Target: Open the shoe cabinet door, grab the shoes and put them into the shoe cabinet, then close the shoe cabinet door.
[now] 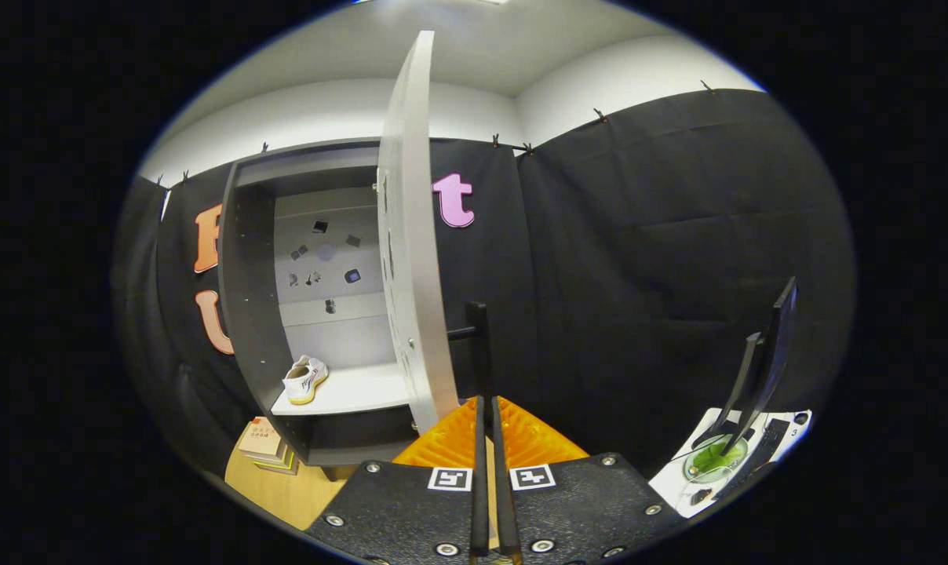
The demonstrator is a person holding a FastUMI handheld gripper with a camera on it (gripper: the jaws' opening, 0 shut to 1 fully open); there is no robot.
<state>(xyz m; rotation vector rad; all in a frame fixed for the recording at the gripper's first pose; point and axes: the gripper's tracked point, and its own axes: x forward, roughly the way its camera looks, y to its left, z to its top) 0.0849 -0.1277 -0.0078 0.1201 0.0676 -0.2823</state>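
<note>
Gripper view, shoe [306, 380] beyond closed hand-held gripper [490, 439]

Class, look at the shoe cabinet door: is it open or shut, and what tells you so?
Open. The door stands edge-on to the gripper, baring the cabinet's shelf with a white shoe on it. The fingers are closed together, holding nothing, near the door handle.

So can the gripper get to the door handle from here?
Probably yes. The gripper, its fingers closed together, sits right below the black handle on the open door, with nothing between them.
</note>
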